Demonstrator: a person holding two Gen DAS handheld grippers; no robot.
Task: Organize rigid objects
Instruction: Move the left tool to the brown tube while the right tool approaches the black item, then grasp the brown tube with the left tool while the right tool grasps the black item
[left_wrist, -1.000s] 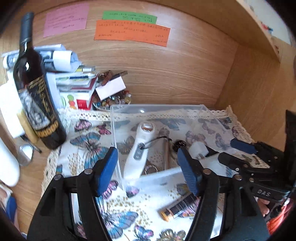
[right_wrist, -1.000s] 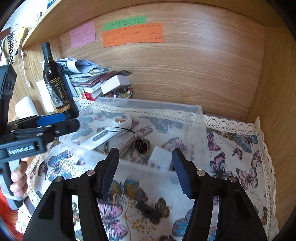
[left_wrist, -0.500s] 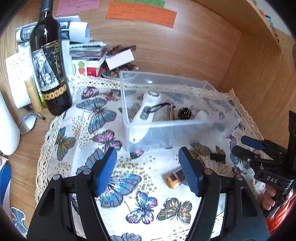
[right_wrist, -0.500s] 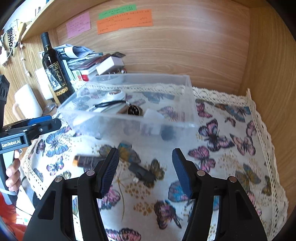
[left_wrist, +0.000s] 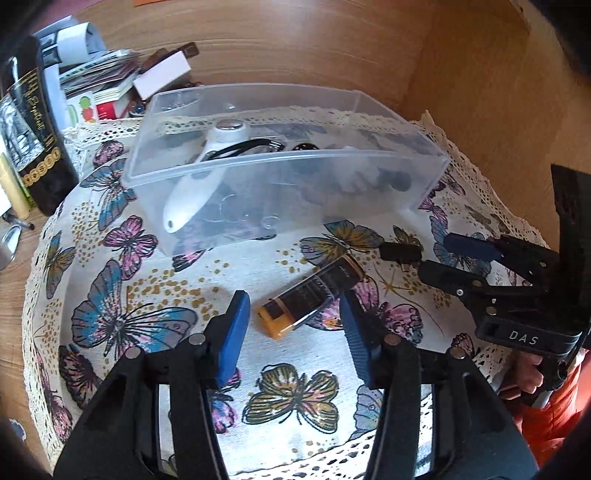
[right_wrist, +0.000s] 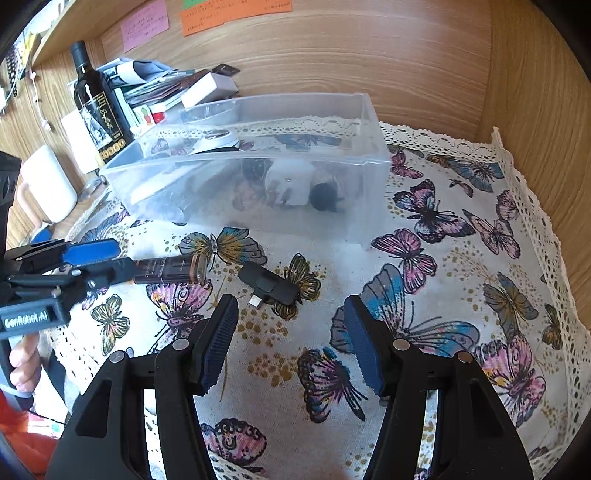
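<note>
A clear plastic bin sits on the butterfly cloth and holds a white handheld device, a white block and small dark items. An orange-and-black tube lies on the cloth in front of the bin. A small black adapter lies beside it. My left gripper is open, low over the cloth, its fingertips on either side of the tube's orange end. My right gripper is open and empty, just short of the adapter.
A dark wine bottle stands at the left, next to stacked books and papers. A white mug sits at far left. Wooden walls close the back and right. The lace cloth edge runs along the right.
Both grippers have pulled back from the bin and dropped lower toward the cloth. The left now frames the tube; the right now faces the adapter. Both stayed open.
</note>
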